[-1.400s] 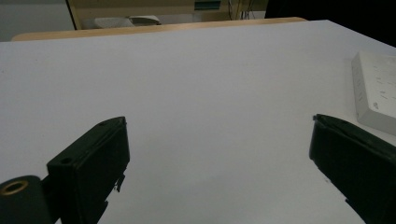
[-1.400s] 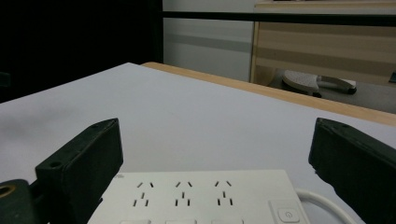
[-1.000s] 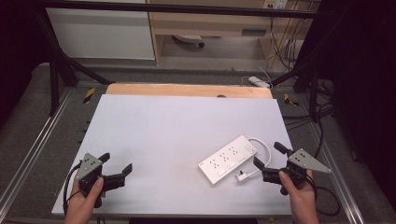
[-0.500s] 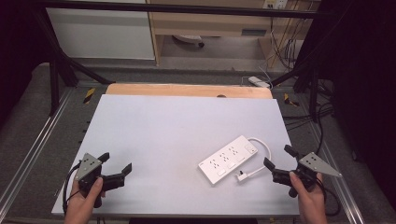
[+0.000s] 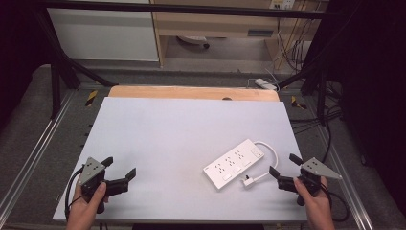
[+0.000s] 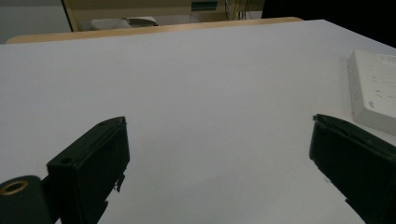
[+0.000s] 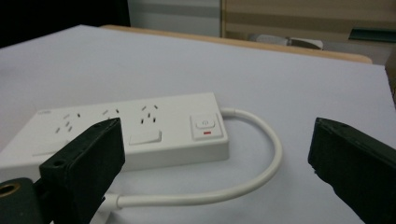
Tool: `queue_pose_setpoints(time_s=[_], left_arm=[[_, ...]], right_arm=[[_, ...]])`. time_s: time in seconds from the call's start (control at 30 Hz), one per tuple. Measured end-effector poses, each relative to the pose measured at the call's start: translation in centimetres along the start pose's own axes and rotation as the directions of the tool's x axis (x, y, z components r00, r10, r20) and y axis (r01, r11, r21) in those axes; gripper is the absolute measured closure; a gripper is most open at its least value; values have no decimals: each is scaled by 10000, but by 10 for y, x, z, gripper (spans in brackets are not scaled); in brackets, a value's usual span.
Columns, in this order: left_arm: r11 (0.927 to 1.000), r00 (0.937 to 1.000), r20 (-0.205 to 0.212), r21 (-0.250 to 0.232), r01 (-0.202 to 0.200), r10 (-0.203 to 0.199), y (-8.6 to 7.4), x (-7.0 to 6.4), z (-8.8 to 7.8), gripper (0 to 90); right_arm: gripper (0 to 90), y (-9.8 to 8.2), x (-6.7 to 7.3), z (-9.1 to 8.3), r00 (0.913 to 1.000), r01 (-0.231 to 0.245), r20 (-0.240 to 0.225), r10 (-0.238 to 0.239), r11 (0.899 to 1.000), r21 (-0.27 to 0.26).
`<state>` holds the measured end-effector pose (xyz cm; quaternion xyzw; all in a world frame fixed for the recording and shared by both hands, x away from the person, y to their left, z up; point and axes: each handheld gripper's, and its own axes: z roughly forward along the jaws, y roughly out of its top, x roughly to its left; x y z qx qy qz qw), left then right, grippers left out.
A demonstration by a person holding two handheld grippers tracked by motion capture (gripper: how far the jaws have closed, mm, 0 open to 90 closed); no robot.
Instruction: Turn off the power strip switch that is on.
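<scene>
A white power strip (image 5: 234, 163) lies at an angle on the right part of the white table (image 5: 182, 129). Its short white cable (image 5: 274, 154) loops round to a plug (image 5: 247, 180) lying beside its near end. My right gripper (image 5: 283, 165) is open just right of the plug, touching nothing. In the right gripper view the strip (image 7: 140, 128), its switch (image 7: 205, 125) and the cable (image 7: 275, 154) lie ahead of the open jaws (image 7: 217, 123). My left gripper (image 5: 119, 166) is open at the near left corner. One end of the strip (image 6: 373, 88) lies far right of its spread jaws (image 6: 218, 122).
A wooden strip (image 5: 191, 92) runs along the table's far edge. Metal frame rails (image 5: 43, 143) flank both sides. A white adapter (image 5: 265, 84) and loose cables (image 5: 311, 120) lie on the floor beyond the far right corner.
My right gripper has drawn back a little to the right, away from the power strip and plug. The left gripper has stayed where it was.
</scene>
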<state>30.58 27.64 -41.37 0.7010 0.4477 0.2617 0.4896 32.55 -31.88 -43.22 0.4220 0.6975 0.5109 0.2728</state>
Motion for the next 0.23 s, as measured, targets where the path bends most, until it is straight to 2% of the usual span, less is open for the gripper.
queue_pose_setpoints(time_s=[0.23], left_arm=[[10000,10000,37,79,-28,27,0,-1,1,49]], right_arm=[[38,-7,3,9,9998,-123,-162,135,9970,763]])
